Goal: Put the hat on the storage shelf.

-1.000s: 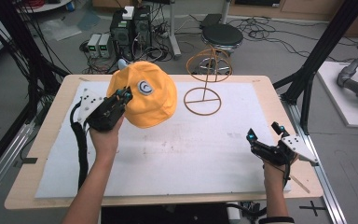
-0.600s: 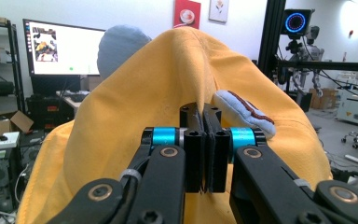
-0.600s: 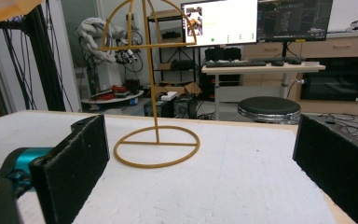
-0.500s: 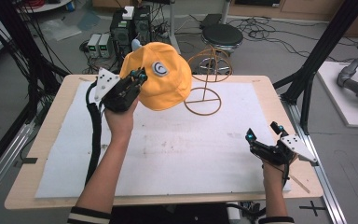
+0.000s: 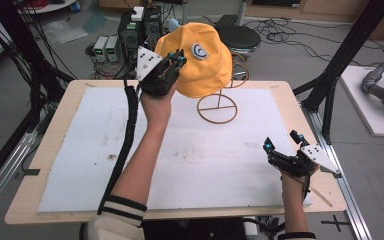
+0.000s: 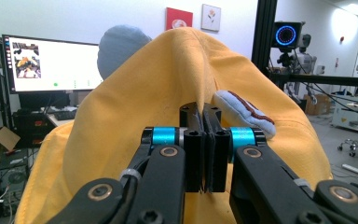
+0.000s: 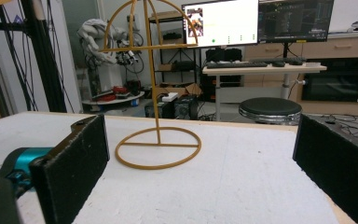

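Left gripper point(image 5: 174, 59) clamped on soft yellow fabric cap point(image 5: 202, 60), up at twelve o'clock above gold wire stand point(image 5: 217, 107). Right gripper point(image 5: 283, 142) at four o'clock, jaws spread wide.

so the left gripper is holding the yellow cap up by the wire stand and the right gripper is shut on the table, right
Not quite: the right gripper is open, its jaws spread wide apart in the right gripper view. The rest holds: the left gripper is clamped on the yellow cap, lifted by the wire stand.

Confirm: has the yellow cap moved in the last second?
Yes. The yellow cap, pinched by the left gripper, rose and shifted rightward toward the wire stand.
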### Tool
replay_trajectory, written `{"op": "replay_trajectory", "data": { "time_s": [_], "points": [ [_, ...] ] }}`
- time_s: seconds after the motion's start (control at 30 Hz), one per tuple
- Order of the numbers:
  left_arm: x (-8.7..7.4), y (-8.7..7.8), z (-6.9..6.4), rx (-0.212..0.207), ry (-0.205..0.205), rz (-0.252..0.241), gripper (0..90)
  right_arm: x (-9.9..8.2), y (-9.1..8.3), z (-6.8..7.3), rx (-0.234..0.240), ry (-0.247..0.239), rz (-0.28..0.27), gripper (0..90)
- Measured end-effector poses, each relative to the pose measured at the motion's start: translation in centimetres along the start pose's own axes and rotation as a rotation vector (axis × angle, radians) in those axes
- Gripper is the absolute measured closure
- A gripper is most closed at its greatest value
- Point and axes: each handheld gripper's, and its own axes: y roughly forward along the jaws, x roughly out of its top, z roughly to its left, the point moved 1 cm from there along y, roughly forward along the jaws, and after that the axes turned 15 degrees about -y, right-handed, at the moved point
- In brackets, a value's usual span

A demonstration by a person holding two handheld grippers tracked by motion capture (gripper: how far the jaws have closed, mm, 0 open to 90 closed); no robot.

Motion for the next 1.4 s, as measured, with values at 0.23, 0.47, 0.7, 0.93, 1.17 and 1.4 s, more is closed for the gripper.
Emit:
{"op": "replay_trajectory", "data": {
  "time_s": [0.23, 0.47, 0.7, 0.93, 1.17, 1.4],
  "points": [
    [-0.7, 3.2, -1.2, 0.004, -0.009, -0.007, 87.7, 0.0, 0.0, 0.0, 0.001, 0.02, -0.003, 3.3],
    [-1.9, 6.1, -2.3, 0.016, -0.01, -0.003, 87.8, -0.1, 0.0, -0.1, 0.002, 0.027, -0.01, 3.3],
    [-3.3, 8.6, -2.9, 0.03, -0.009, 0.026, 87.7, -0.1, 0.0, -0.1, 0.008, 0.031, -0.016, 3.3],
    [-4.9, 10.4, -2.6, 0.075, -0.014, 0.07, 87.7, -0.1, 0.0, -0.2, 0.007, 0.046, -0.015, 3.3],
    [-5.5, 11.0, -2.3, 0.08, -0.034, 0.083, 87.7, -0.1, 0.0, -0.1, 0.006, 0.048, -0.022, 3.3],
    [-6.3, 11.6, -1.9, 0.087, -0.045, 0.116, 87.4, -0.1, 0.2, 0.1, 0.013, 0.05, -0.024, 3.3]
  ]
}}
